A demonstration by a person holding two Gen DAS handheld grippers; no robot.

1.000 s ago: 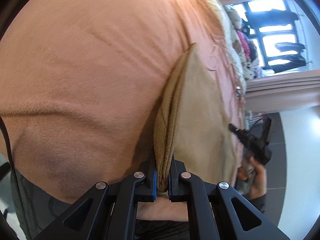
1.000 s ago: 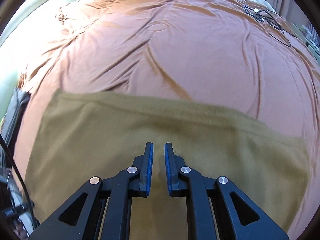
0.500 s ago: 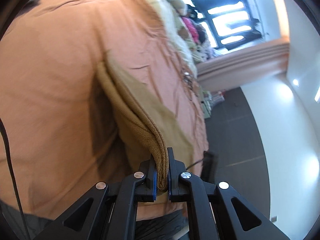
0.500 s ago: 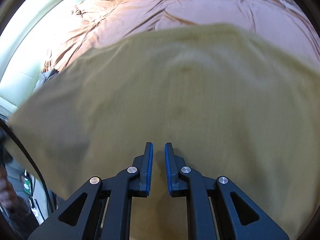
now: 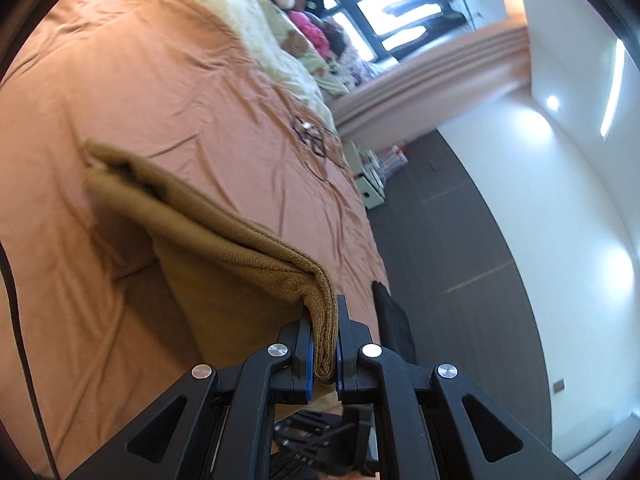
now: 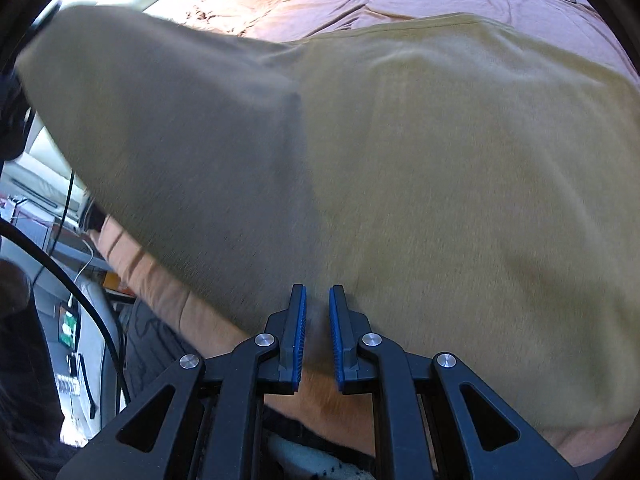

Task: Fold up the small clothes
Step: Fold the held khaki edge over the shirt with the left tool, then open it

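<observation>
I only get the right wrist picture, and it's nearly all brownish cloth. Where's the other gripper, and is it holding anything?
Observer: The left gripper is shut on a doubled-over edge of that same tan garment. The knit is pinched between its blue pads.
Operator: So is the whole thing up in the air?
Observer: No. In the left wrist view its far end seems to lie on the orange bedspread, while the held end hangs above it.
Operator: What's beyond the bed?
Observer: A bright window, with a heap of soft, colourful things in front of it at the bed's far end.
</observation>
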